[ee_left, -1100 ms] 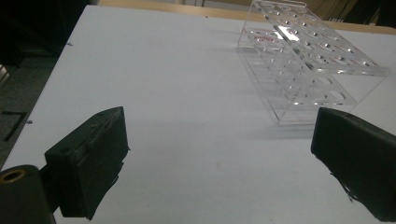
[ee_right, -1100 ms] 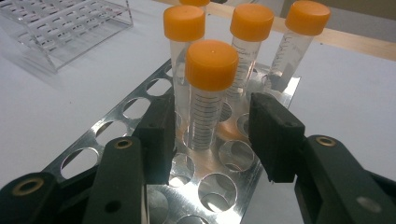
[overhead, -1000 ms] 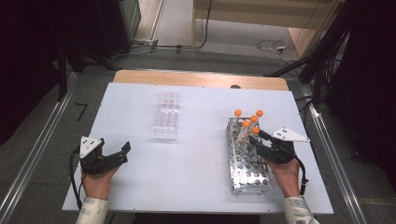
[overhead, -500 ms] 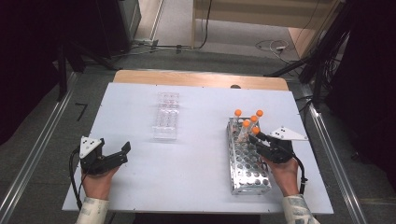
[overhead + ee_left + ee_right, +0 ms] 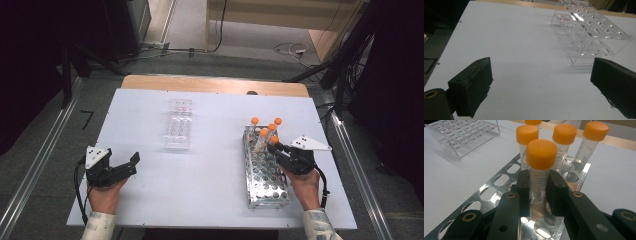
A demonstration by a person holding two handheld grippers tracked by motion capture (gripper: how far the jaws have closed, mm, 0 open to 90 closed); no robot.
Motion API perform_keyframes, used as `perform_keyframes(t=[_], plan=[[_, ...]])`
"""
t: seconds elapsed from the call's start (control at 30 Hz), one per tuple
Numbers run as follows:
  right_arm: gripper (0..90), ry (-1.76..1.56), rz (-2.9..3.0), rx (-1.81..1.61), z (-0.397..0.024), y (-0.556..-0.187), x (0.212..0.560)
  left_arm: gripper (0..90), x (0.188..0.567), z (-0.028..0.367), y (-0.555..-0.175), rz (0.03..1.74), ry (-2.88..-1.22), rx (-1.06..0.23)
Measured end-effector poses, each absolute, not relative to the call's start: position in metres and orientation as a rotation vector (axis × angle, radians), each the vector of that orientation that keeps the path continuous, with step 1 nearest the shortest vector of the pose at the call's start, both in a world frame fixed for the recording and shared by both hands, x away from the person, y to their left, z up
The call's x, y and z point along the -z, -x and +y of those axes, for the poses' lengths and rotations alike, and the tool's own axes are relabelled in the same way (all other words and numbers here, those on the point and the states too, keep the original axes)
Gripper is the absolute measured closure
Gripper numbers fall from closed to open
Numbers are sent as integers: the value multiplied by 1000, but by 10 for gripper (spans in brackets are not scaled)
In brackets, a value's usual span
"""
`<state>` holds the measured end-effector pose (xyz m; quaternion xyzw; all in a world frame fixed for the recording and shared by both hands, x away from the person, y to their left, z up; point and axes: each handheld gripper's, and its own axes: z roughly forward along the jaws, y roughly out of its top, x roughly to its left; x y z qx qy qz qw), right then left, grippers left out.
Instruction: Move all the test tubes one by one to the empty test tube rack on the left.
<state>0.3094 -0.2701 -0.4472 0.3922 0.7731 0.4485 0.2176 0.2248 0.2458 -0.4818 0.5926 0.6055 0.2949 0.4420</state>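
Note:
A metal rack (image 5: 265,186) (image 5: 499,182) lies at the table's right and holds several orange-capped tubes (image 5: 255,121). My right gripper (image 5: 274,147) (image 5: 539,188) is at the rack's far end. Its jaws have just been closing and now press on both sides of the nearest tube (image 5: 541,157) (image 5: 274,140), which stands upright in its hole. My left gripper (image 5: 131,162) (image 5: 544,73) rests near the table's front left corner, open, with bare table between its fingers (image 5: 474,82).
A clear plastic rack (image 5: 178,130) (image 5: 586,32) (image 5: 461,135) with no tubes in it stands mid-table, ahead of the left gripper. The white table (image 5: 210,175) has a wooden strip (image 5: 210,84) along its far edge. Metal rails run along both sides.
The right gripper's jaws have drawn in around the tube. Neither hand has shifted, and the left gripper looks the same.

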Motion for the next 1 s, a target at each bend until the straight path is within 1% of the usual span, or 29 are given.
perform_keyframes(t=[1.0], plan=[[721, -1031, 2027, -1337, -276, -289, 406, 40, 480, 240, -226, 1482, -1490, -728]])
